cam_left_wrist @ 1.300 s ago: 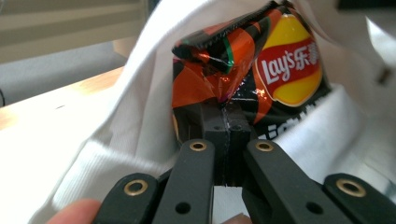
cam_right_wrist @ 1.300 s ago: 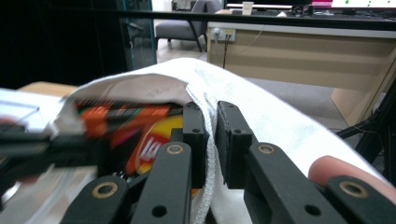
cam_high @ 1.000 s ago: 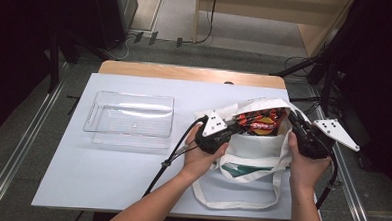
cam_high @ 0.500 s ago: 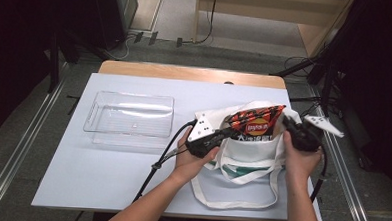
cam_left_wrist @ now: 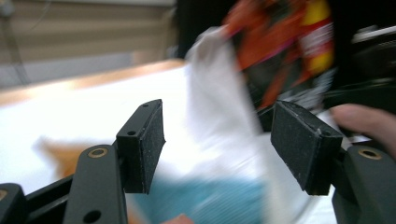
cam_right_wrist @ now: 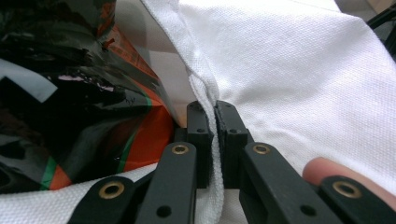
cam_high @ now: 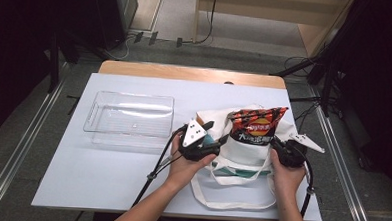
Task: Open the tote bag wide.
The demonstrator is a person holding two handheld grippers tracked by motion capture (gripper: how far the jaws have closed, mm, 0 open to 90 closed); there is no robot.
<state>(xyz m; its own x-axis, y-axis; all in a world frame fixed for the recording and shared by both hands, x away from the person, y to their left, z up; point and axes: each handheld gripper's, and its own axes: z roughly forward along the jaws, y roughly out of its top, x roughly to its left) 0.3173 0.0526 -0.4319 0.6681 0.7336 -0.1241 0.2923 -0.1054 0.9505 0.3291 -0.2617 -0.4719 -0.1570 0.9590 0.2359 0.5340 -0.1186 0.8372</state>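
Scene: a person at a white table [cam_high: 106,181] works a white tote [cam_high: 244,155] with a gripper in each hand
Tote: lies at the table's right front, mouth turned away from the person, its strap looped toward the near edge
Chip bag: a red and black chip bag [cam_high: 256,125] stands half out of the tote's mouth, top edge above the cloth
Left gripper: the left gripper [cam_left_wrist: 219,140] sits at the tote's left rim, jaws having just sprung apart; in the left gripper view the pads stand wide with white cloth blurred beyond them and nothing pressed between them
Right gripper: the right gripper [cam_right_wrist: 215,140] is at the tote's right rim, jaws clenched on a fold of the tote's hem, the cloth pinched flat between the pads, the chip bag just to their left
Hands: the left hand [cam_high: 186,165] and right hand [cam_high: 286,177] flank the tote, forearms coming in from the near edge
Tray: a clear tray [cam_high: 128,118] rests left of the tote, well apart from it
Other contents: a teal patch shows low at the tote's left; what it is cannot be told
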